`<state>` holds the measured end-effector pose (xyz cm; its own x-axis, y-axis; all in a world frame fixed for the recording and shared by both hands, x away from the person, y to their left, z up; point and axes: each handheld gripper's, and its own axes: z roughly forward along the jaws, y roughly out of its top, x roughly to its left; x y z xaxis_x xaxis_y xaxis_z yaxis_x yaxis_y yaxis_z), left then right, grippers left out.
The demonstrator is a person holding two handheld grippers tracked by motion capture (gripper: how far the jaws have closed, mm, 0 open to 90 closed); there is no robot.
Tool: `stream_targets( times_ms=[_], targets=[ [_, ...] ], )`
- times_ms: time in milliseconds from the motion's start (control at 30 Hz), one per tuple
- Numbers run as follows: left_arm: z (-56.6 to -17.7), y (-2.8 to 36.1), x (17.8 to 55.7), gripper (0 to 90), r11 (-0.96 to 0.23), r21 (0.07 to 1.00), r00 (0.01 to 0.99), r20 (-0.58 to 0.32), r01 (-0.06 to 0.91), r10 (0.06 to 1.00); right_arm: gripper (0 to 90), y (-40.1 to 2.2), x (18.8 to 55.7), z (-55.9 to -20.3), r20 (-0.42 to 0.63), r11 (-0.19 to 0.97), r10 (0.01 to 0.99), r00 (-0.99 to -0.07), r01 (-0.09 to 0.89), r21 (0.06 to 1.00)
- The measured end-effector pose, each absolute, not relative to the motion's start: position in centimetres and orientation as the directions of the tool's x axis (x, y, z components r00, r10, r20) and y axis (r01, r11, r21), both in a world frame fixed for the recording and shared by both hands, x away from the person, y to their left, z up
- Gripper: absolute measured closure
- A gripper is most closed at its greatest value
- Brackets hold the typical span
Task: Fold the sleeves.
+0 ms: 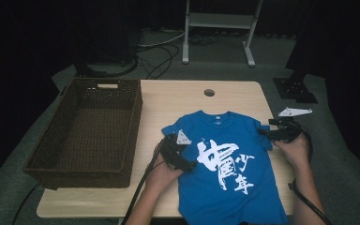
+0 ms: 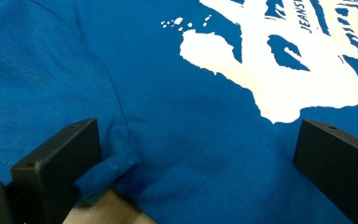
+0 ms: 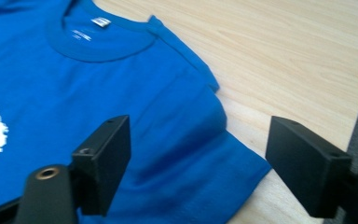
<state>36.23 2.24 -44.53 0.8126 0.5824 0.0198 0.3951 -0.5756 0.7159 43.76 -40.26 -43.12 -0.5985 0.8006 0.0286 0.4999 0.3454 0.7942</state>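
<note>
A blue T-shirt (image 1: 225,164) with a white printed design lies flat, front up, on the wooden table (image 1: 168,98), its hem over the near edge. My left gripper (image 1: 190,165) is low over the shirt's left underarm. In the left gripper view the left gripper (image 2: 198,128) is open, with the shirt (image 2: 177,116) under it and a small fold of cloth beside one jaw. My right gripper (image 1: 268,132) is at the right sleeve. In the right gripper view the right gripper (image 3: 200,125) is open, with the sleeve of the shirt (image 3: 121,84) between its jaws, not pinched.
A dark wicker basket (image 1: 133,126) stands on the table's left side. A round hole (image 1: 209,92) is in the tabletop near the far edge. A white metal stand (image 1: 218,21) and cables are on the floor beyond.
</note>
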Motion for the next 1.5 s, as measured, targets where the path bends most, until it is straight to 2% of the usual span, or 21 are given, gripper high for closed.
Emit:
stream_targets(
  times_ms=[267, 667, 1067, 1400, 1500],
  targets=[
    [-44.5, 2.2, 36.2, 0.1, -0.575, 0.716, 0.813, 0.02, 0.395, 0.582, 33.6, -40.8, 44.1, -43.7, 0.028, 0.32, 0.838, -0.545, 0.532, 0.784],
    [-44.5, 2.2, 36.2, 0.1, -0.575, 0.716, 0.813, 0.02, 0.395, 0.582, 56.9, -41.8, 44.7, -43.8, 0.039, 0.279, 0.873, -0.486, 0.565, 0.777],
    [-44.5, 2.2, 36.2, 0.1, -0.576, 0.716, 0.813, 0.02, 0.395, 0.582, 71.0, -42.0, 45.2, -44.2, 0.052, 0.276, 0.876, -0.479, 0.587, 0.761],
    [-44.5, 2.2, 36.2, 0.1, -0.576, 0.716, 0.813, 0.02, 0.395, 0.582, 87.4, -41.9, 44.8, -44.2, 0.068, 0.264, 0.873, -0.482, 0.587, 0.766],
    [-44.5, 2.2, 36.2, 0.1, -0.575, 0.716, 0.812, 0.02, 0.395, 0.583, 88.2, -42.1, 44.5, -44.3, 0.075, 0.248, 0.878, -0.473, 0.583, 0.773]
  ],
)
